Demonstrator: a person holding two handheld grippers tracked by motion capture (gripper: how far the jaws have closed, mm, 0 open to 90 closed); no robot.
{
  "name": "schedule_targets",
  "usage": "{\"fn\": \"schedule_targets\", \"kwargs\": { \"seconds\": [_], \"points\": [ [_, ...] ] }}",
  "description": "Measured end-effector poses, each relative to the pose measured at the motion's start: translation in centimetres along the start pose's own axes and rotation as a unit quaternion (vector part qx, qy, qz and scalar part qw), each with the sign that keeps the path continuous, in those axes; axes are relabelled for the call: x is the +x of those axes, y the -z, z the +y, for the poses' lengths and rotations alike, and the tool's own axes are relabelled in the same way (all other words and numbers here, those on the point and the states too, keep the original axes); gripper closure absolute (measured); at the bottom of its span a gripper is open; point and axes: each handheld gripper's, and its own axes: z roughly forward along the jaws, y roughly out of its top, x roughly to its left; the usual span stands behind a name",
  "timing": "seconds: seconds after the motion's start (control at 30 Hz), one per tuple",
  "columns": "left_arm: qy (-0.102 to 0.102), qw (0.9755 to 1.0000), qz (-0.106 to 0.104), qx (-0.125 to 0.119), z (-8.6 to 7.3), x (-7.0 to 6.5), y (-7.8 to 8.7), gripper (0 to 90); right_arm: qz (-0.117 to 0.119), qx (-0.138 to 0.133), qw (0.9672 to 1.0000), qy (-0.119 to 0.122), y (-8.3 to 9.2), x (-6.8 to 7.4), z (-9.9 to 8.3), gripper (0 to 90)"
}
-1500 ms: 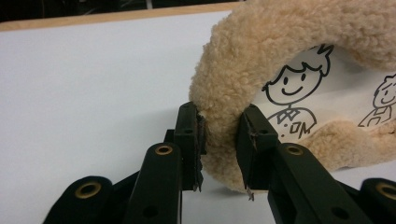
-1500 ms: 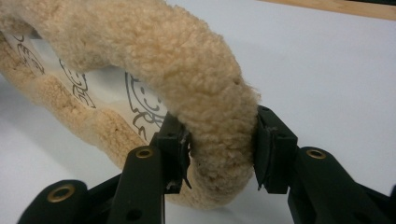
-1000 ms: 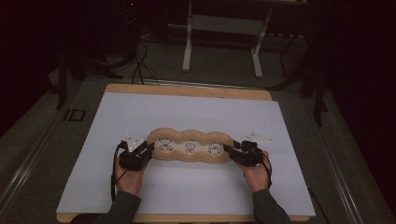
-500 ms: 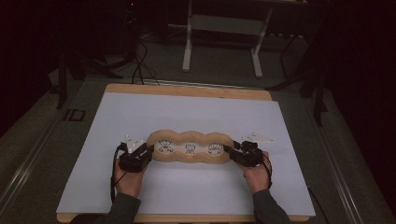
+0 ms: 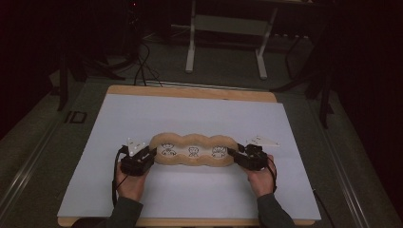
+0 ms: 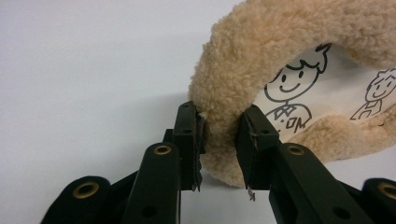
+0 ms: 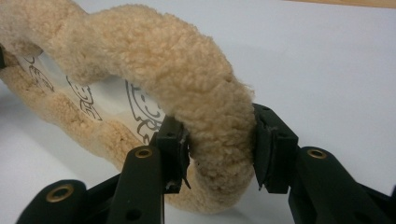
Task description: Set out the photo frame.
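Observation:
A long tan fleece cushion (image 5: 194, 149) with three lobes and cartoon figures on its white inner panel lies across the middle of the white mat. My left gripper (image 5: 147, 154) is shut on the cushion's left end; in the left gripper view both pads press into the fleece rim (image 6: 219, 135). At the other end my right gripper (image 5: 236, 154) is shut on the cushion, its jaws squeezing the thick fleece edge (image 7: 219, 144) from both sides. A hand holds each gripper from below.
The white mat (image 5: 190, 118) covers a wooden table (image 5: 190, 92). Beyond the far edge stand a white metal frame (image 5: 225, 42), dark stands and cables on the floor. The mat around the cushion is bare.

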Motion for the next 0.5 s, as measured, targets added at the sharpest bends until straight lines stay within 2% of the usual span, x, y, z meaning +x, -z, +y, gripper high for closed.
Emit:
{"fn": "schedule_targets", "kwargs": {
  "seconds": [0.2,0.33,0.5],
  "points": [
    [0.001,1.0,-0.003,0.002,0.03,0.09,0.03,71.6,0.0,-0.001,1.0,-0.001,-0.03,0.0,0.0,59.3],
    [0.013,0.9998,-0.015,0.002,0.04,0.35,0.09,69.3,0.002,0.0,1.0,-0.001,-0.02,-0.05,0.0,58.4],
    [0.027,0.9992,-0.029,0.002,0.1,0.7,0.26,62.6,0.007,0.003,1.0,0.002,-0.13,-0.06,-0.02,50.0]
  ]
}}
